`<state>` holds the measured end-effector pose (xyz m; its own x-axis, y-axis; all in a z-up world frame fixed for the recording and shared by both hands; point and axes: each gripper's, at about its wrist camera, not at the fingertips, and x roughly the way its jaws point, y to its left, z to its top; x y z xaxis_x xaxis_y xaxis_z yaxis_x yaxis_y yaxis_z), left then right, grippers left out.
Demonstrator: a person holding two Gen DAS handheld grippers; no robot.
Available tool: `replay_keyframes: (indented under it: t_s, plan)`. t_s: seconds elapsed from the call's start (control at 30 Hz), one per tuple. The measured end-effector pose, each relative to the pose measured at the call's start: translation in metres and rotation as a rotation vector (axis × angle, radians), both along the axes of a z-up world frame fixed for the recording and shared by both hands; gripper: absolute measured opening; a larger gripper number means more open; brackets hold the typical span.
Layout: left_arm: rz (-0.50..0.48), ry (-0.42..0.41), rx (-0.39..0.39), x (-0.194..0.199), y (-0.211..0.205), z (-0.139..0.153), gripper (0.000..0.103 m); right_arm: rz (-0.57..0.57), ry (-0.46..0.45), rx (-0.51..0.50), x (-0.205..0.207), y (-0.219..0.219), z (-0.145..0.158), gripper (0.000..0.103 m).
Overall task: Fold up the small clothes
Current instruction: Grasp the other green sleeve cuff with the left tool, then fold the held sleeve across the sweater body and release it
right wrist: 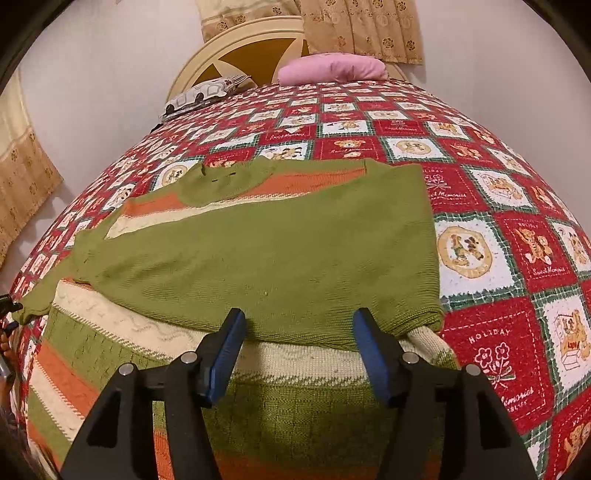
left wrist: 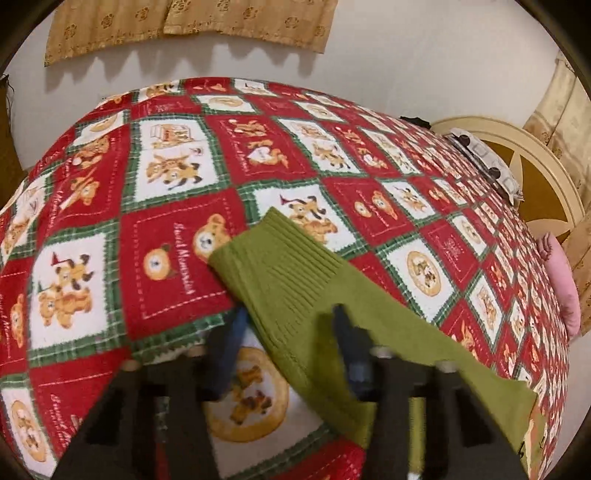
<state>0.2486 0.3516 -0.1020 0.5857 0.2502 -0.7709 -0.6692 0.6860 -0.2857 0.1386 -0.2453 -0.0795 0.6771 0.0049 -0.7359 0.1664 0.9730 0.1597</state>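
A green knit sweater (right wrist: pixel 280 243) with orange and cream stripes lies on the red patchwork bedspread (right wrist: pixel 491 332), its plain green side folded over the striped part. My right gripper (right wrist: pixel 299 334) hovers open at the near folded edge, blue pads (right wrist: pixel 227 350) apart, nothing pinched. In the left wrist view the sweater's green sleeve (left wrist: pixel 291 280) runs diagonally across the bedspread (left wrist: pixel 166 258). My left gripper (left wrist: pixel 291 328) stands over it with the jaws apart: one blurred finger sits at the sleeve's left edge, the other on the cloth. The sleeve lies between them.
A cream headboard (right wrist: pixel 236 44) stands at the bed's far end, with a pink pillow (right wrist: pixel 332 68) and a patterned pillow (right wrist: pixel 207 92) before it. Tan curtains (left wrist: pixel 184 22) hang on the white wall. The bedspread lies bare to the right of the sweater.
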Motion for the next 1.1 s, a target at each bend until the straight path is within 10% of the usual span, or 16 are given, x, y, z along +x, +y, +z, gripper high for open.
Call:
replay_keyframes:
  t_s: [0.1,0.3,0.63,0.9,1.1]
  plan:
    - [-0.006,-0.007,0.030,0.002,-0.002,0.000,0.013,0.000,-0.001,0.001,0.000,0.000,0.000,0.062]
    - [-0.072,-0.051,0.057,0.015,-0.017,0.023,0.008,0.000,-0.002,0.005,0.000,-0.001,0.000,0.062]
    - [-0.547,-0.296,0.236,0.012,-0.229,0.112,0.008,0.000,-0.011,0.022,-0.001,0.000,0.000,0.062]
    - [-0.887,-0.242,0.235,-0.001,-0.391,0.075,0.008,0.000,-0.023,0.050,-0.002,-0.004,-0.001,0.062]
    - [-0.971,-0.102,0.258,-0.004,-0.433,0.031,0.008,-0.002,-0.028,0.062,-0.002,-0.005,-0.001,0.062]
